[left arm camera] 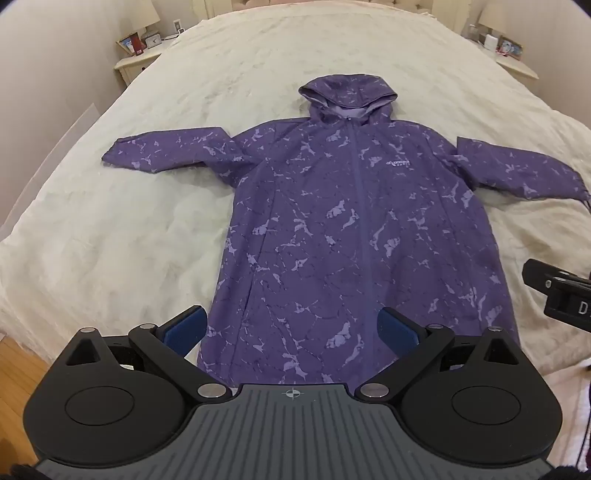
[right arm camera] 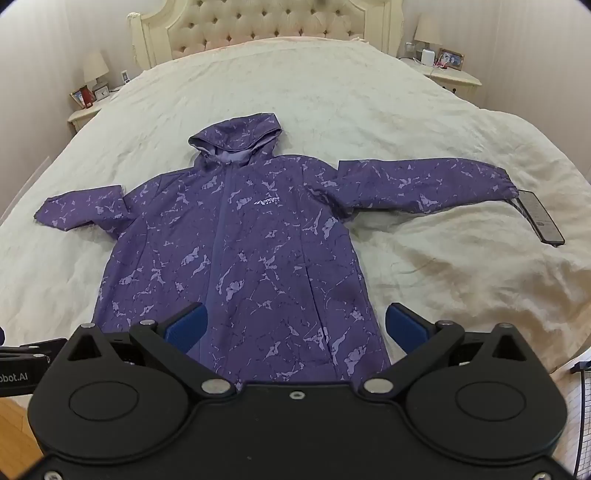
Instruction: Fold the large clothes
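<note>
A purple hooded jacket [left arm camera: 343, 229] with a pale marbled print lies flat, front up and zipped, on the cream bedspread [left arm camera: 110, 229], both sleeves spread sideways and the hood toward the headboard. It also shows in the right wrist view [right arm camera: 240, 251]. My left gripper [left arm camera: 293, 328] is open and empty, hovering above the jacket's hem, left of centre. My right gripper [right arm camera: 295, 325] is open and empty above the hem's right part. The right gripper's body [left arm camera: 561, 291] shows at the right edge of the left wrist view.
A dark remote control [right arm camera: 541, 218] lies on the bed by the right sleeve cuff. Nightstands with lamps and picture frames stand at the left [right arm camera: 86, 110] and the right [right arm camera: 450, 77] of the tufted headboard [right arm camera: 266, 29]. Wooden floor [left arm camera: 18, 369] shows at lower left.
</note>
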Action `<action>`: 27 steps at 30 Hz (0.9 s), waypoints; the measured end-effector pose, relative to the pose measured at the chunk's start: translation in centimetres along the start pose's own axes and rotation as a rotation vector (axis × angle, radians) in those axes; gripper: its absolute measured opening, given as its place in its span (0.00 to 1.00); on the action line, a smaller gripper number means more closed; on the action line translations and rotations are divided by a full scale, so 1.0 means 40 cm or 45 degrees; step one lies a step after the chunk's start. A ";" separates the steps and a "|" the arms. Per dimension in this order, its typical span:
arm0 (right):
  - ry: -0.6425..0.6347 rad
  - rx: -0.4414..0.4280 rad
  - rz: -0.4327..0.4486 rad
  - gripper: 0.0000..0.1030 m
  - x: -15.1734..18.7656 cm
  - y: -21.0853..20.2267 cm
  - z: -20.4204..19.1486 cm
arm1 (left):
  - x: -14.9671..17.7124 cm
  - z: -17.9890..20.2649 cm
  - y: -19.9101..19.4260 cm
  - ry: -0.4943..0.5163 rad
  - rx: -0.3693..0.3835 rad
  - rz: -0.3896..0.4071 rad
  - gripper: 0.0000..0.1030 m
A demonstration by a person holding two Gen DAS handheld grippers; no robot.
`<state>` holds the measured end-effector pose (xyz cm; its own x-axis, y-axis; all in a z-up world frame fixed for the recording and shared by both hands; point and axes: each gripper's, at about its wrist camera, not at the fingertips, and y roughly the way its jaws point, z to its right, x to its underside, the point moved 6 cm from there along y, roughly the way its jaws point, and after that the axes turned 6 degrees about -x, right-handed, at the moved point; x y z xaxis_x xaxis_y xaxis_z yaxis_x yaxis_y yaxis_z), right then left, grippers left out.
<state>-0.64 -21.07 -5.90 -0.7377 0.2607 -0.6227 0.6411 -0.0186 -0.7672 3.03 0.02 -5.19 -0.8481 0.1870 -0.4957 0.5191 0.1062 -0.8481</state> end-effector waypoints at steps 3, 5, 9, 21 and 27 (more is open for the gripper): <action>-0.004 0.002 0.000 0.99 -0.001 0.002 0.004 | 0.001 0.002 -0.001 -0.006 0.005 -0.002 0.97; -0.007 0.003 0.002 0.99 -0.001 0.002 0.008 | 0.003 0.006 -0.002 -0.008 0.006 -0.003 0.97; -0.010 0.009 -0.014 0.99 0.005 0.005 0.000 | 0.013 0.018 0.004 -0.006 0.019 -0.031 0.97; -0.002 -0.003 -0.040 0.99 0.016 0.012 0.009 | 0.022 0.024 0.007 -0.020 0.012 -0.057 0.97; 0.006 -0.005 -0.046 0.99 0.021 0.013 0.012 | 0.026 0.020 0.009 -0.017 0.018 -0.060 0.97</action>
<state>-1.02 -21.32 -6.89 -0.7593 0.2654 -0.5942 0.6150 -0.0056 -0.7885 2.25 -0.55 -6.17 -0.8730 0.1692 -0.4574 0.4770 0.1007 -0.8731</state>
